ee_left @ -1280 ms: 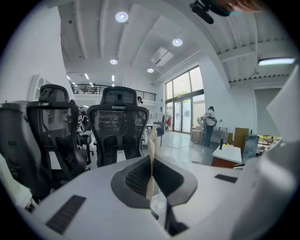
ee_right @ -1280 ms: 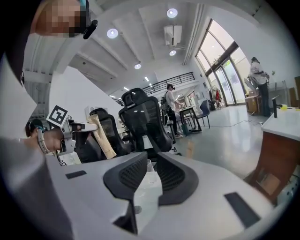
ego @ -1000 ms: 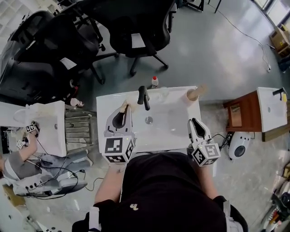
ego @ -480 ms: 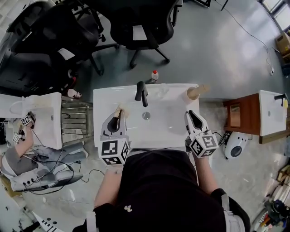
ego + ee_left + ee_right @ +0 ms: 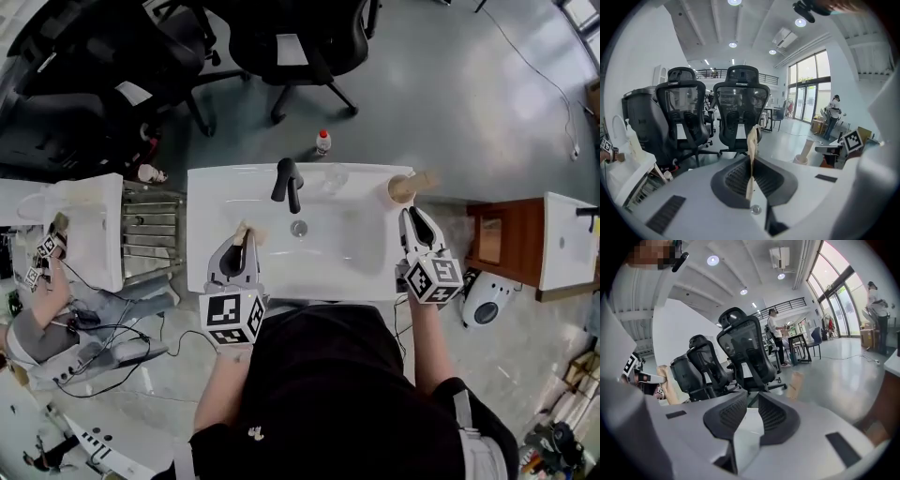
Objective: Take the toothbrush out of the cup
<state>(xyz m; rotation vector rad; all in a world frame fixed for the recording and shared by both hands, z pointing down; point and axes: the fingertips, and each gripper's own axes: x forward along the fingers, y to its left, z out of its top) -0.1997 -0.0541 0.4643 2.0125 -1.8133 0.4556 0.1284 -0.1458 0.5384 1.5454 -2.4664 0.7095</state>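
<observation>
In the head view, our right hand-held gripper [image 5: 415, 216] has climbed the frame to just below the cup [image 5: 400, 189] at the washbasin's [image 5: 211, 192] upper right corner. The toothbrush [image 5: 424, 179] still leans out of it, so the grasp looks close. The left gripper view shows our left hand-held gripper [image 5: 751, 159] clamped on a thin pale strip [image 5: 752, 139], while the right gripper view shows narrow, empty jaws with the toothbrush blurred just beyond them, right of centre.

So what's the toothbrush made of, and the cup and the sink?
The toothbrush is pale tan and matte, so probably bamboo or wood. The cup is the same dull tan, maybe bamboo too; it's too small to be sure. The sink is smooth, shiny white, likely ceramic.
</observation>
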